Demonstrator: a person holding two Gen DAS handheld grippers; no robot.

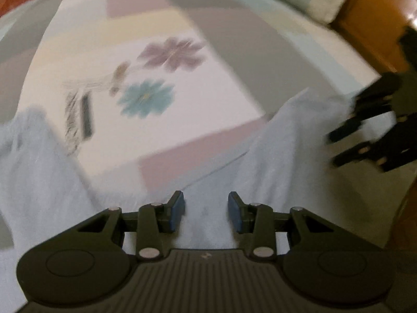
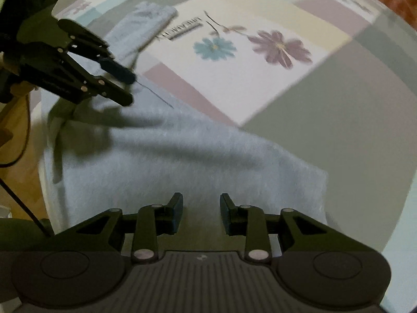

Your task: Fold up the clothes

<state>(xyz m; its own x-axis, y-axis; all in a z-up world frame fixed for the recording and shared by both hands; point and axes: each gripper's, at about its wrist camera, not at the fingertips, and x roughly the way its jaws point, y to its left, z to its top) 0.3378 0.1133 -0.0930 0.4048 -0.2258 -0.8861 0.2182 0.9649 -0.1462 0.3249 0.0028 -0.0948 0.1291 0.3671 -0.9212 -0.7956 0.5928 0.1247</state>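
Both grippers parted over the pale blue garment on the bed

Left gripper and right gripper stand open, grasping nothing, pads clear of the fleecy pale blue garment directly beneath them; it lies along the near edge of the floral bedspread, one strip running away beyond the left gripper, which is nearer it

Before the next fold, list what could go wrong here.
1. Both grippers, left and right, stand open over the pale blue garment; neither pinches it, so a lift may come up with nothing.
2. The garment lies near the bed's edge and may slide off.
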